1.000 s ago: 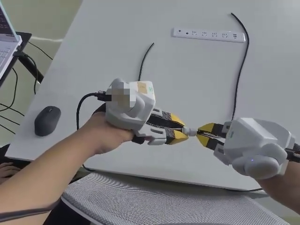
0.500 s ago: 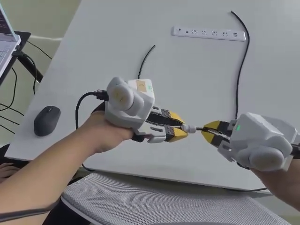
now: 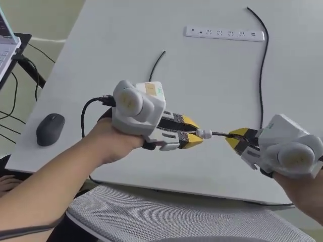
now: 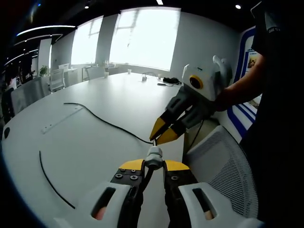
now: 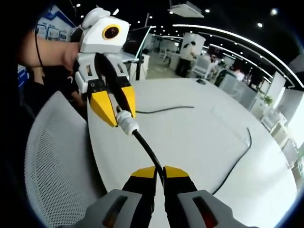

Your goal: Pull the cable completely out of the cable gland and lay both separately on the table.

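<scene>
The white cable gland (image 3: 203, 134) sticks out of the yellow tips of my left gripper (image 3: 194, 137), which is shut on it above the table's near edge. A short stretch of black cable (image 3: 220, 134) runs from the gland to my right gripper (image 3: 236, 139), which is shut on the cable. In the left gripper view the gland (image 4: 153, 156) sits between my left gripper's (image 4: 153, 165) jaws, with the right gripper (image 4: 163, 131) just beyond. The right gripper view has the cable (image 5: 147, 150) leading from my right gripper (image 5: 159, 171) up to the gland (image 5: 127, 122).
A white power strip (image 3: 223, 34) lies at the far side of the white table (image 3: 116, 50), with its long black lead (image 3: 261, 65) running down the right. A short loose black cable (image 3: 156, 65) lies mid-table. A mouse (image 3: 50, 129) sits left. A mesh chair (image 3: 166, 217) is below.
My right gripper has moved right, away from the left one. The gap between the tips has widened and more black cable shows out of the gland.
</scene>
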